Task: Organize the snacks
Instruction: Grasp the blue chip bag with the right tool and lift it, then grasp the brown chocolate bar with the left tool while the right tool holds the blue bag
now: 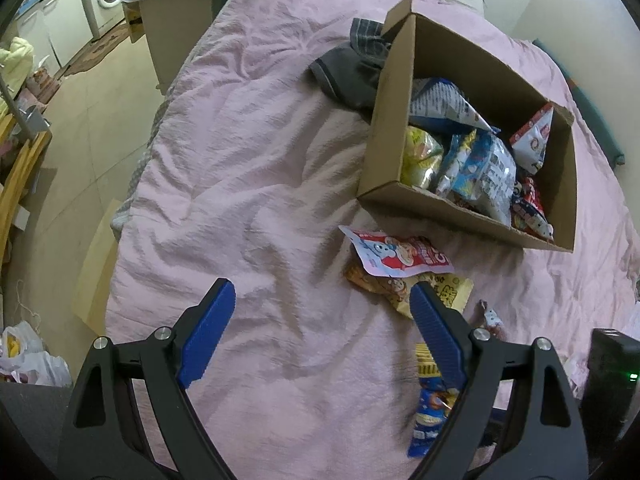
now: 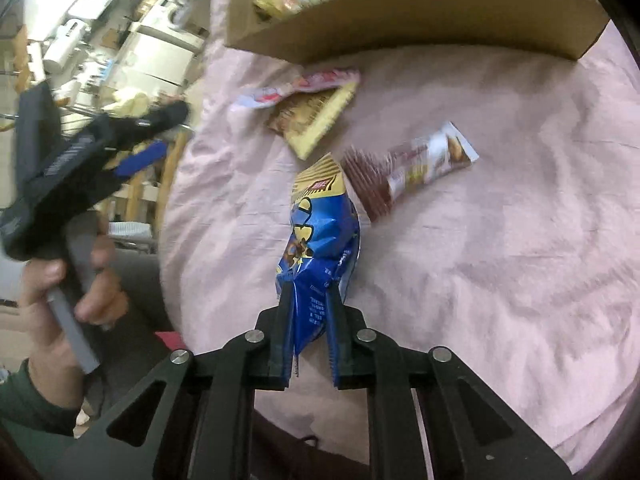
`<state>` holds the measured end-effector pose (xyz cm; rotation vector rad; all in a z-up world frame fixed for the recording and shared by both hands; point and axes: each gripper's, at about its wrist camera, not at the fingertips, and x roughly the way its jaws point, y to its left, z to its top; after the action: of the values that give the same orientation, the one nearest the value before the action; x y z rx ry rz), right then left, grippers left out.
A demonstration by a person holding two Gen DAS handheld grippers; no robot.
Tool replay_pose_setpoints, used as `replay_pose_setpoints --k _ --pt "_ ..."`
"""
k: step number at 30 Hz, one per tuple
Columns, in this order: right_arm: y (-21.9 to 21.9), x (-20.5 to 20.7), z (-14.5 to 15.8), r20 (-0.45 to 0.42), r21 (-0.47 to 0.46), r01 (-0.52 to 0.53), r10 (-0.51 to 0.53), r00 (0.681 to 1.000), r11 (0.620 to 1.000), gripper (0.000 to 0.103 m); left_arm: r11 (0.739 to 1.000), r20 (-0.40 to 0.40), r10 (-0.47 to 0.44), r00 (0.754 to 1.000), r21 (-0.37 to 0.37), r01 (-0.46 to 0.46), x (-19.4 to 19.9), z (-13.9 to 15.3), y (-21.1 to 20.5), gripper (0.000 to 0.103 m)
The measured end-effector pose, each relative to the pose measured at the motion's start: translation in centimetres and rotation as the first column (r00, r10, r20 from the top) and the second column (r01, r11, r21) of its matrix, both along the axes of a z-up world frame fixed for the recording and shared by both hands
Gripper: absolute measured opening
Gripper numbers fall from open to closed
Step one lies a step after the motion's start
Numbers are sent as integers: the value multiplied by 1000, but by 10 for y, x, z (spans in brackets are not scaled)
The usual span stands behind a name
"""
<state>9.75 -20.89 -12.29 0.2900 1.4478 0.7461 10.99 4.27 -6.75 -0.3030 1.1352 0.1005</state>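
- Left wrist view: the left gripper (image 1: pixel 322 300) hovers over the pink bed (image 1: pixel 240 160) with its jaws spread wide and nothing between them, likely kept free for the next pick.
- The cardboard box (image 1: pixel 390 120) sits on the bed ahead and to the right, open at the top and already holding several snack bags, so it looks like the collecting place.
- A red-and-white packet (image 1: pixel 396 256) lies partly over a yellow packet (image 1: pixel 452 292) on the bed just in front of the box's near wall, not yet put away.
- Right wrist view: the right gripper (image 2: pixel 308 292) has its jaws closed on the lower end of a blue chip bag (image 2: pixel 320 224), held clear of the bed, probably for carrying to the box.
- The bag's long axis runs straight out along the fingers; its gold-striped top end points toward the box wall (image 2: pixel 400 16).
- A brown-and-white wrapper (image 2: pixel 412 168) lies on the bed beside the bag's far end, angled up to the right.
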Motion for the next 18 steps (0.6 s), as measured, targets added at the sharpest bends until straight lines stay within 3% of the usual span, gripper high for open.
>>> replay_pose_setpoints --k 5,8,12,15,18 --pt "-7 -4 28 82 83 27 -34 996 996 14 1000 -4 10 1000 2 -10 1 -1 0 87" --pt "-31 3 48 181 87 148 -162 970 985 14 1000 -6 -3 1000 -6 3 0 -3 -4 87" --pt "-66 19 66 254 115 302 -322 912 946 14 991 -50 -137 989 -21 136 5 -8 -34 87" --pt "-81 23 71 263 139 370 -395 880 918 14 962 -86 -273 958 -10 274 7 -11 -72 86" --pt "-97 26 77 281 152 424 -450 848 893 14 945 -111 -325 939 7 328 9 -15 -100 86"
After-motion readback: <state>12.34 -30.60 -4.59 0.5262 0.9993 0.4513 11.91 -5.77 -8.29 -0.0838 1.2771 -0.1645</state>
